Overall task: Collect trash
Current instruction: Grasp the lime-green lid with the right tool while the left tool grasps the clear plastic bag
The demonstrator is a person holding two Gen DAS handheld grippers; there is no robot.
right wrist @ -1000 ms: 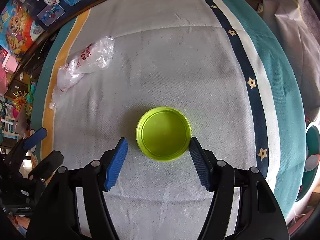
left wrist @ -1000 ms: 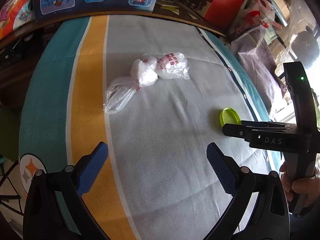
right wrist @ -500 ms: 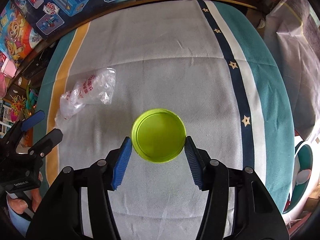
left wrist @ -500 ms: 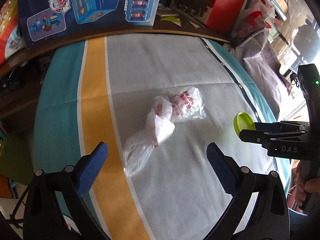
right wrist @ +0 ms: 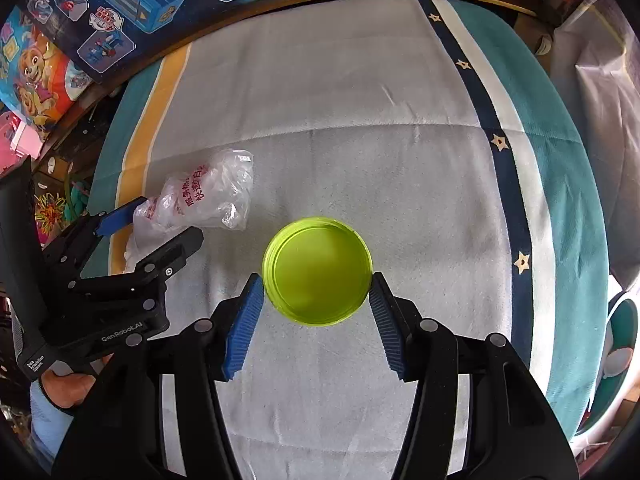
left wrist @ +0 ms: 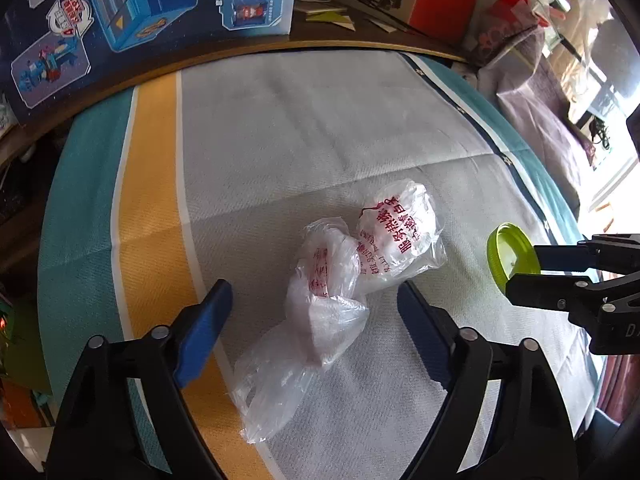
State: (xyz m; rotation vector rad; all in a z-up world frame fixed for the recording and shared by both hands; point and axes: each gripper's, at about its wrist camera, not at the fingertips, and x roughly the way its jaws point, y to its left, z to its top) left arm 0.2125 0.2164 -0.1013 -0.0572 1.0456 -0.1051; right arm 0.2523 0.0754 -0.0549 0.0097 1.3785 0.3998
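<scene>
Striped grey, yellow and teal cloth [left wrist: 304, 128] covers the table. Left gripper [left wrist: 316, 312], jaws just narrowing but apart, straddles the crumpled clear plastic bag with red print [left wrist: 344, 280]. Right gripper [right wrist: 317, 308] pinches the round lime-green plastic lid [right wrist: 318, 270] between its blue pads.

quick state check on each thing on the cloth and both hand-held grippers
green lid: open side up, clamped between the pads.
plastic bag: crumpled, lying on the cloth, not gripped.
left hand-held gripper: jaws have just been closing, bag between them, pads not yet pressing.
right hand-held gripper: shut on the green lid.
striped cloth: spread flat, a few creases.
</scene>
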